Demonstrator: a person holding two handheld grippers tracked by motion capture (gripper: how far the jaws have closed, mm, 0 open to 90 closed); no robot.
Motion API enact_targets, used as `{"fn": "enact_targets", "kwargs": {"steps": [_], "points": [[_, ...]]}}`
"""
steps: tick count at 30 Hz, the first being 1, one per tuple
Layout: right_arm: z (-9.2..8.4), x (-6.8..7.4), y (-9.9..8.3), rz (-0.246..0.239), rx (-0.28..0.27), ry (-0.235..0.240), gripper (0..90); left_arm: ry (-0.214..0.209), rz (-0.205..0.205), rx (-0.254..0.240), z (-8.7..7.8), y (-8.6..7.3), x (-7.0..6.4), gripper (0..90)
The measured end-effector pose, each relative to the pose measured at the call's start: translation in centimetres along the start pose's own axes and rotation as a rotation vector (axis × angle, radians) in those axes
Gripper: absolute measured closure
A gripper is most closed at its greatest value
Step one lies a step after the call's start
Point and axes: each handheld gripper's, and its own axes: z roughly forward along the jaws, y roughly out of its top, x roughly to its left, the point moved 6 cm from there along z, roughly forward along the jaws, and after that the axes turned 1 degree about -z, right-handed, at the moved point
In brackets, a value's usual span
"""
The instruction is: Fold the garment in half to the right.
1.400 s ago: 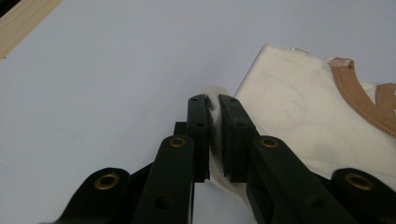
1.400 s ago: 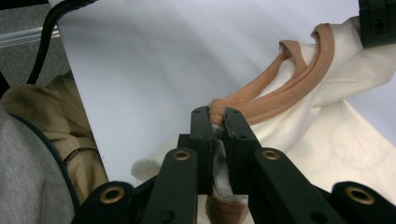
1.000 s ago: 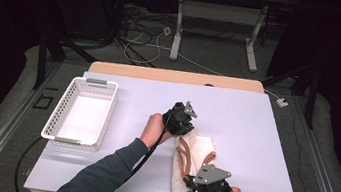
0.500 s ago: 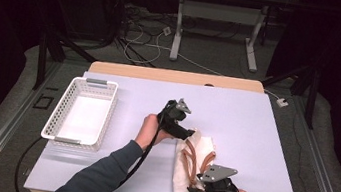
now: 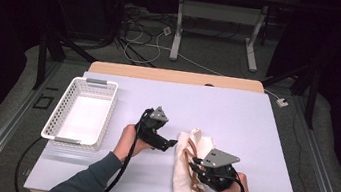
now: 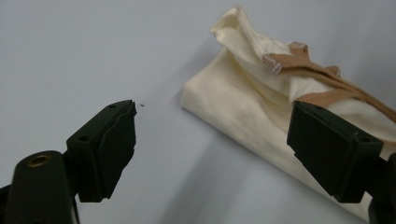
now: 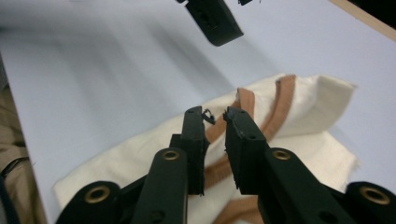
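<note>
My left tongs (image 6: 212, 154) have just spread wide beside the folded cream cloth bag (image 6: 254, 112); my right tongs (image 7: 215, 122) have just been narrowing over its tan strap (image 7: 247, 100), nearly clenched, gripping nothing I can see

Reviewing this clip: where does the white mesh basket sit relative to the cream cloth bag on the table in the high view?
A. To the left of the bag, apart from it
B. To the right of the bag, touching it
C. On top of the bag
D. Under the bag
A: in the high view the white basket stands at the table's left side, with bare tabletop between it and the cream bag.
</note>
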Motion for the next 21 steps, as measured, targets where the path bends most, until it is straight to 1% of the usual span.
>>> {"fn": "enact_targets", "kwargs": {"steps": [1, 2, 3, 4, 5, 7, 9, 10, 12, 13, 14, 15, 16, 17, 18, 19, 20, 21], "points": [[0.6, 0.0, 0.2, -0.002, 0.011, 0.004, 78.5, -0.024, -0.012, 0.003, -0.1, -0.4, 0.0, 15.8], [1.2, -0.1, 0.5, 0.002, 0.003, 0.001, 79.0, -0.024, -0.022, -0.003, -0.2, -0.7, -0.1, 15.8], [1.7, -0.3, 0.7, 0.008, 0.004, 0.010, 80.4, -0.019, -0.033, -0.003, -0.3, -1.1, -0.2, 15.8], [2.3, -0.4, 0.8, 0.004, 0.022, 0.016, 81.5, -0.014, -0.030, -0.003, -0.3, -1.4, -0.2, 15.7], [2.8, -0.5, 1.0, -0.004, 0.027, 0.007, 83.7, -0.011, -0.029, -0.001, -0.3, -1.8, -0.3, 15.6], [3.7, -0.6, 1.2, -0.017, 0.043, 0.020, 87.5, -0.004, -0.015, 0.018, -0.3, -2.3, -0.3, 15.1], [4.3, -0.6, 1.4, -0.032, 0.056, 0.023, 89.8, -0.003, -0.012, 0.029, -0.4, -2.7, -0.4, 14.1], [4.6, -0.5, 1.4, -0.052, 0.066, 0.027, 90.0, 0.003, 0.000, 0.036, -0.5, -2.9, -0.5, 13.9], [5.1, -0.3, 1.3, -0.066, 0.087, 0.034, 90.0, 0.017, 0.010, 0.042, -0.6, -3.2, -0.5, 13.8], [5.3, -0.2, 1.3, -0.071, 0.096, 0.035, 90.0, 0.013, 0.013, 0.044, -0.6, -3.4, -0.5, 13.8], [5.5, -0.2, 1.2, -0.076, 0.101, 0.037, 90.0, 0.014, 0.010, 0.046, -0.7, -3.5, -0.6, 13.8], [5.6, -0.1, 1.0, -0.076, 0.120, 0.049, 90.0, 0.019, 0.007, 0.048, -0.8, -3.7, -0.6, 13.8], [5.7, -0.2, 0.9, -0.085, 0.126, 0.051, 90.0, 0.024, 0.010, 0.048, -0.8, -3.8, -0.5, 13.8], [5.7, -0.2, 0.7, -0.084, 0.135, 0.046, 90.0, 0.024, 0.005, 0.047, -0.9, -3.9, -0.4, 13.8], [5.7, -0.3, 0.5, -0.083, 0.150, 0.051, 90.0, 0.021, -0.004, 0.042, -1.0, -4.0, -0.4, 13.6], [5.7, -0.4, 0.3, -0.085, 0.151, 0.042, 90.0, 0.021, 0.001, 0.048, -1.2, -4.2, -0.4, 13.6], [5.7, -0.5, 0.1, -0.085, 0.158, 0.039, 90.0, 0.026, -0.005, 0.039, -1.2, -4.3, -0.4, 13.6], [5.6, -0.7, 0.0, -0.087, 0.161, 0.037, 90.0, 0.023, -0.008, 0.044, -1.3, -4.4, -0.4, 13.5]]}}
